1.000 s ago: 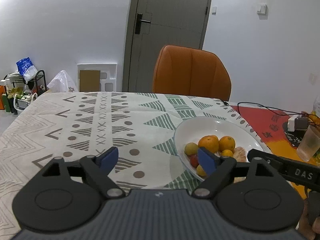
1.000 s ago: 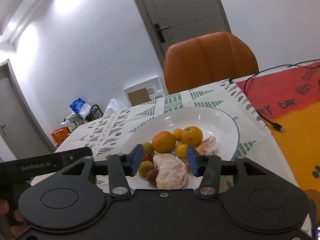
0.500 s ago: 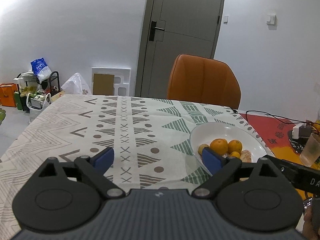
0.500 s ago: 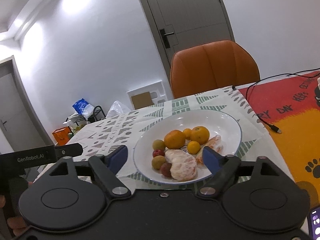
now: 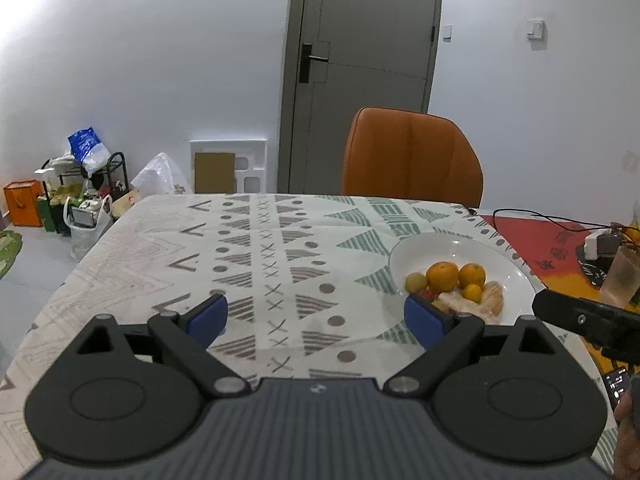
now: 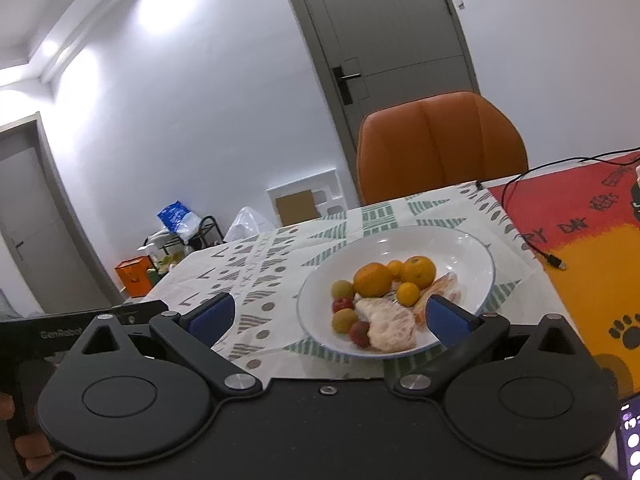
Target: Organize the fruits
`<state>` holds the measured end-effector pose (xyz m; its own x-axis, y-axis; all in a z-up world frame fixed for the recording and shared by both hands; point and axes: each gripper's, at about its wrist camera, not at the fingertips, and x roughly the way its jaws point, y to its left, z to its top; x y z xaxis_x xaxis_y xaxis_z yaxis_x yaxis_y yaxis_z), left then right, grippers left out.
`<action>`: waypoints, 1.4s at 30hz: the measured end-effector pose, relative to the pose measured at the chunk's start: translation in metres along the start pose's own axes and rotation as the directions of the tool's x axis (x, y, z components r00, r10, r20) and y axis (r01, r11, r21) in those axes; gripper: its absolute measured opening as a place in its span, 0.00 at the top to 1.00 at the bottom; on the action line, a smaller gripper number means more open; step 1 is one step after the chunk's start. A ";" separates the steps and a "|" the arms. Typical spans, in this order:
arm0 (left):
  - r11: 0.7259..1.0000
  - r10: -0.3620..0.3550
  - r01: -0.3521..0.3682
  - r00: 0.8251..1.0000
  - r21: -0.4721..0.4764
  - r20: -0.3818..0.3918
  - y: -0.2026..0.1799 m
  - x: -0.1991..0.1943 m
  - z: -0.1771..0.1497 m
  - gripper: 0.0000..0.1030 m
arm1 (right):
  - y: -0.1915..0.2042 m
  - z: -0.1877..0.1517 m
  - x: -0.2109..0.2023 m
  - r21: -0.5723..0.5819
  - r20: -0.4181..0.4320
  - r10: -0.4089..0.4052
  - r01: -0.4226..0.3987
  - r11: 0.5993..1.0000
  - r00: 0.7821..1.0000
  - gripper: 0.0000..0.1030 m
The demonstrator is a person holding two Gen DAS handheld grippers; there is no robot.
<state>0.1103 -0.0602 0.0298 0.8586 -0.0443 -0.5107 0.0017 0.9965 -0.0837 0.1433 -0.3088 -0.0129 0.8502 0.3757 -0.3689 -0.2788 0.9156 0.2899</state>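
Both hand-held grippers have drawn back from the white plate (image 6: pixel 460 240), which sits on the patterned tablecloth (image 5: pixel 248 248) near the table's right side, in front of the orange chair (image 6: pixel 440 140). A second ago the right gripper (image 6: pixel 328 316) had its blue pads close around the peeled citrus piece (image 6: pixel 388 326); now its jaws are opening to their widest, nothing is between the pads, and the piece lies on the near side of the plate, touching the small red fruit (image 6: pixel 360 330). The left gripper (image 5: pixel 316 318) also stands spread and empty, aimed at bare cloth to the left of the plate; it has widened slightly and retreated in the same interval. All fruit in view is gathered in the plate: two larger oranges (image 6: pixel 374 278), smaller kumquat-like fruits (image 6: pixel 407 293), yellowish round fruits (image 6: pixel 343 320), and a second peeled segment cluster (image 6: pixel 440 292) behind the right gripper's right pad. No fruit is seen loose on the cloth. Judgement: the release marks the end of a placement, and the task appears complete or close to it, since no item remains outside the plate within either view. Areas beyond the frames cannot be checked.
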 end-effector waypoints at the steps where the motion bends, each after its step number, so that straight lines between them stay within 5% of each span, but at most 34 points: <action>1: 1.000 0.000 0.000 1.000 -0.004 -0.003 0.002 -0.002 -0.001 0.08 | 0.003 -0.001 -0.002 -0.007 -0.001 0.003 -0.003 1.000 1.000 0.00; 20: 0.998 0.046 -0.046 0.999 -0.036 -0.006 0.036 -0.044 -0.005 0.01 | 0.055 -0.004 -0.024 -0.123 -0.004 0.022 -0.022 0.992 1.000 0.00; 42: 0.998 0.049 -0.049 0.999 -0.025 -0.004 0.059 -0.076 -0.029 0.00 | 0.068 -0.026 -0.036 -0.121 -0.027 -0.019 0.016 0.993 0.999 0.00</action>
<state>0.0306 0.0003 0.0388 0.8556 0.0046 -0.5177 -0.0536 0.9954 -0.0796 0.0817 -0.2564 -0.0029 0.8427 0.3620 -0.3984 -0.3175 0.9319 0.1753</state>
